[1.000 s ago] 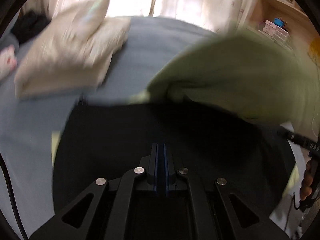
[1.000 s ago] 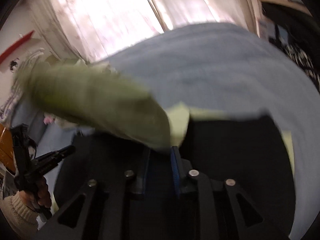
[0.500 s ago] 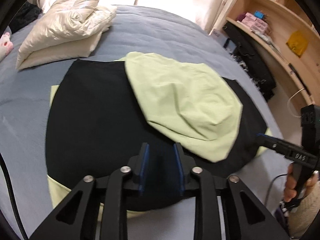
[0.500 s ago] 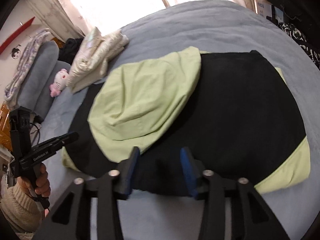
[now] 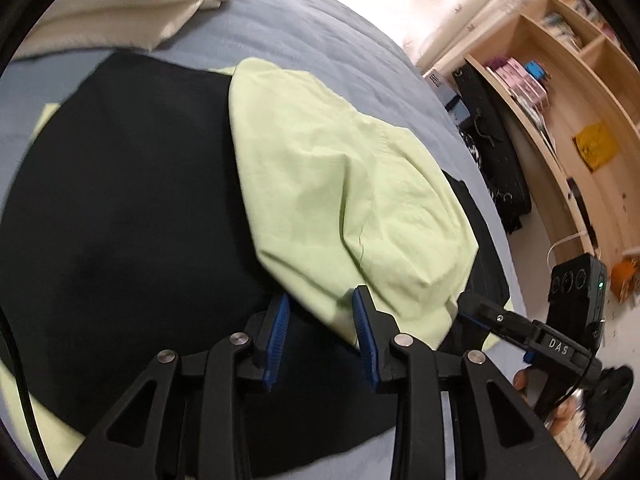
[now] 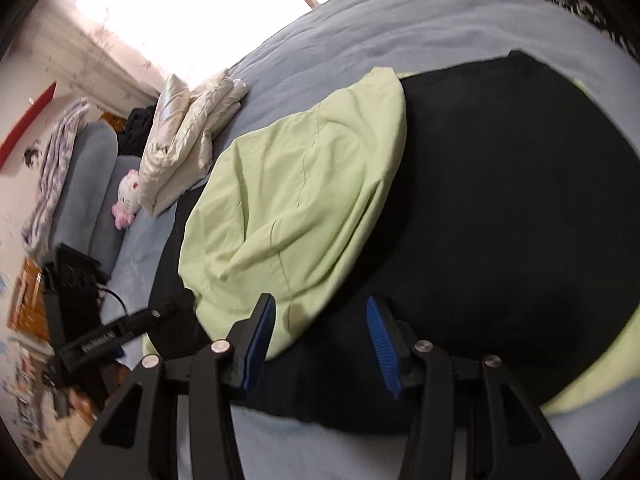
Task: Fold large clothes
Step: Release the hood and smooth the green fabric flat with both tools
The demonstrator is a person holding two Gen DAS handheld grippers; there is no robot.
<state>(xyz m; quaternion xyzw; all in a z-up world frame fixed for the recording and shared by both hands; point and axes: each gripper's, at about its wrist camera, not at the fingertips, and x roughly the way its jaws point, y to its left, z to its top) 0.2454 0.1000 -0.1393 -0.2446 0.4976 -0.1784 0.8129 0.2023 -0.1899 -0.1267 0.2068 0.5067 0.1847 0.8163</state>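
A black-and-pale-green cloth garment (image 5: 120,200) lies on the blue-grey bed (image 5: 320,36), its green flap (image 5: 340,184) folded toward twelve o'clock. The left hand-held gripper (image 5: 320,312) is opening around the flap's edge without pinching it; the right hand-held gripper (image 6: 320,316) gapes, holding nothing.

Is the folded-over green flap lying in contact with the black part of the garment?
Touching. The right wrist view shows the green flap draped flat on the black part.

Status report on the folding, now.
Left gripper opening, right gripper open, neither holding anything. Green flap lies folded over the black garment on the bed. Nothing in the way.
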